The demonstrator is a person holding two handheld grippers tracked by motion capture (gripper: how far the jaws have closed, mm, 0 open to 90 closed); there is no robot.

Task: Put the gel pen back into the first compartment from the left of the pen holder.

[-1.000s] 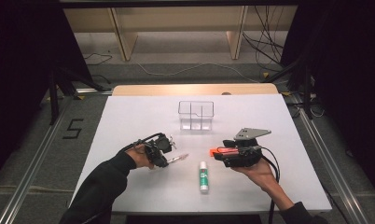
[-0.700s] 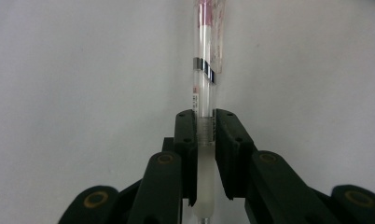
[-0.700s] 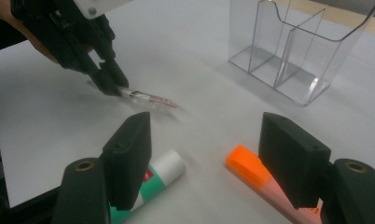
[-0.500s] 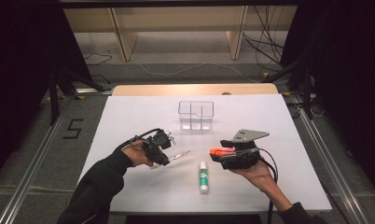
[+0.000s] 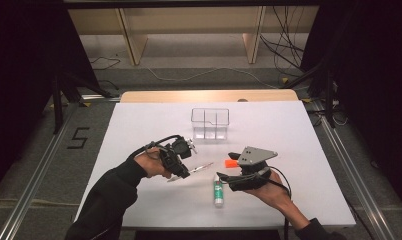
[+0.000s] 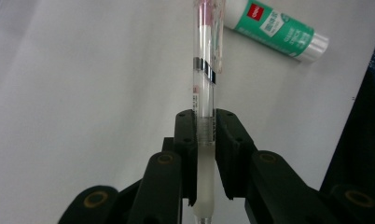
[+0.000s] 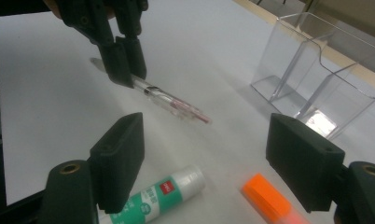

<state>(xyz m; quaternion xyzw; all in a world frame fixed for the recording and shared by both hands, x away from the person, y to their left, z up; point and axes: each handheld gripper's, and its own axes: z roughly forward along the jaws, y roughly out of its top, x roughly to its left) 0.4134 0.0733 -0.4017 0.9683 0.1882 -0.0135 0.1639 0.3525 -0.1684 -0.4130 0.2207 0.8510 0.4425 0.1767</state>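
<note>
My left gripper (image 5: 182, 171) is shut on a clear pen with a pink refill (image 5: 202, 167), held just above the white table. In the left gripper view the pads pinch the frosted grip of the pen (image 6: 206, 70), whose tip points away from my left gripper (image 6: 205, 126). My right gripper (image 5: 228, 167) stands open to the right of the pen; its jaws have just been opening, with nothing between them. In the right gripper view, my right gripper (image 7: 209, 158) faces the pen (image 7: 176, 105) and the left gripper (image 7: 125, 60).
A green and white glue stick (image 5: 218, 192) (image 7: 153, 191) (image 6: 274, 30) lies below the right jaws. An orange marker (image 5: 231, 163) (image 7: 267, 193) lies beside them. A clear plastic organiser box (image 5: 210, 122) (image 7: 316, 79) stands farther back at mid table.
My left gripper has risen and shifted a little right with the pen in it. The right gripper has moved slightly left and its jaws stand wider.
</note>
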